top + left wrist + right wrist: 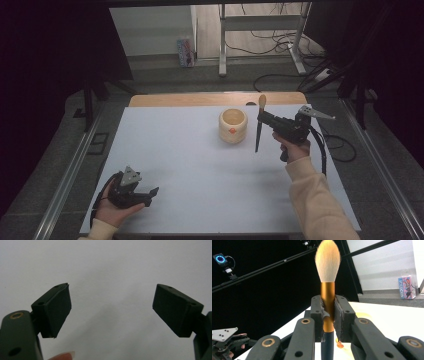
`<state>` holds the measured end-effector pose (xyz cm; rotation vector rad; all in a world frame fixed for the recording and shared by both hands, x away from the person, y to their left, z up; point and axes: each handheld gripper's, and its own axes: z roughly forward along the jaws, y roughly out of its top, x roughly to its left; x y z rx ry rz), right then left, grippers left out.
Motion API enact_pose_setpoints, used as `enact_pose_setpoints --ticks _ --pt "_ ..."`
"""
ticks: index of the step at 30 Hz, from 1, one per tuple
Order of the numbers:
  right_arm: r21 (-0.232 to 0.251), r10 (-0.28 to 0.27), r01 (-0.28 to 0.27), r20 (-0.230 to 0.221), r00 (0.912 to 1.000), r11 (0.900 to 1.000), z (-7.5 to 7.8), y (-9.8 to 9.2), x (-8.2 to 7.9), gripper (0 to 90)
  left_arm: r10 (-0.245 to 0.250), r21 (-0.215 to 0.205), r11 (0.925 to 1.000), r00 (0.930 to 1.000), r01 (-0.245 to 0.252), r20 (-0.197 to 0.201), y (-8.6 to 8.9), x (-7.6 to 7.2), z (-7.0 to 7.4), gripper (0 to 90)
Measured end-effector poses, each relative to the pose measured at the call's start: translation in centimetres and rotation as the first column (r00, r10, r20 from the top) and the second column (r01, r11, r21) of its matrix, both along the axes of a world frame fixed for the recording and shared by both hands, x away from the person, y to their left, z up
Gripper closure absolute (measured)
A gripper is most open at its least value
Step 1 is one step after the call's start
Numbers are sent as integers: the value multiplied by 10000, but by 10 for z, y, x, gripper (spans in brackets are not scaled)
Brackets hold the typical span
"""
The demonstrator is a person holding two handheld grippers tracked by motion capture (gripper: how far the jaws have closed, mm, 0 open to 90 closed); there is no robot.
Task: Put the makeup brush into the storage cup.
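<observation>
The high view looks forward and down over the table (200, 170); both tool views sit close, also sharing that table.

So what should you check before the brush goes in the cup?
1. Right tool shut on the make-up brush with the gold collar and dark handle: ok.
2. Brush upright, pale bristles on top, handle pointing down: ok.
3. Round cream cup with an orange mark standing upright with its mouth open: ok.
4. Brush lined up over the cup: not ok, it hangs beside the cup, on its right in the high view.
5. Left tool out of the way, open with nothing between its pads, at the near left of the white table: ok.
6. Cup empty inside: cannot tell.
</observation>
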<state>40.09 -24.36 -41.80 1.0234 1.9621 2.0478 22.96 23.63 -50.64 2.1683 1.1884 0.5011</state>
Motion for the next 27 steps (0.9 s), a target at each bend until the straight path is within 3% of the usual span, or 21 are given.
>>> enact_pose_setpoints --ticks 27 --pt "57 -274 272 512 9983 9996 33 7 10 785 45 5 10000 10000 -45 40 2 0 1 160"
